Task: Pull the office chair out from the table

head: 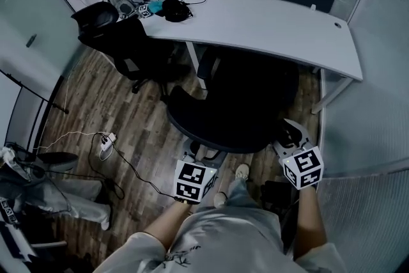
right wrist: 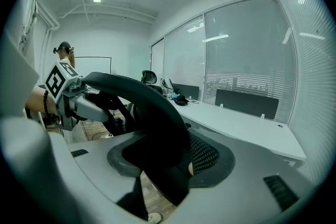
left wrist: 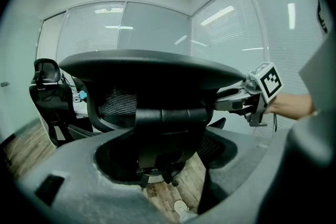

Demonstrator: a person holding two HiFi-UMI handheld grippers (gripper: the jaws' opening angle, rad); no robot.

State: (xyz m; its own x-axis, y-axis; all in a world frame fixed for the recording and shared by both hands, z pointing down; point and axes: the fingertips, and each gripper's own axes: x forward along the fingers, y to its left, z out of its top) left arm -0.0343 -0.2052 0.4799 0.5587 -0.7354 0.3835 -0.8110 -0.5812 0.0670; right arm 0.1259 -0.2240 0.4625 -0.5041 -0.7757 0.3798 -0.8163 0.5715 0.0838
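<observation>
The left gripper (head: pixel 192 156) and right gripper (head: pixel 289 137) were each clamped on the backrest rim of the office chair (head: pixel 236 113), at its 2 ends. The chair's seat was under the near edge of the table (head: pixel 275 23). Open wood floor (head: pixel 137 128) lay to the left, and a glass wall (head: pixel 377 113) stood close on the right.

I see the office chair (head: pixel 236 112) filling the gap between the table (head: pixel 268 22) and me; glass wall (head: pixel 377 118) near on the right, second chair (head: pixel 124 48) and power strip (head: pixel 106 142) left, open floor (head: pixel 150 131) between
</observation>
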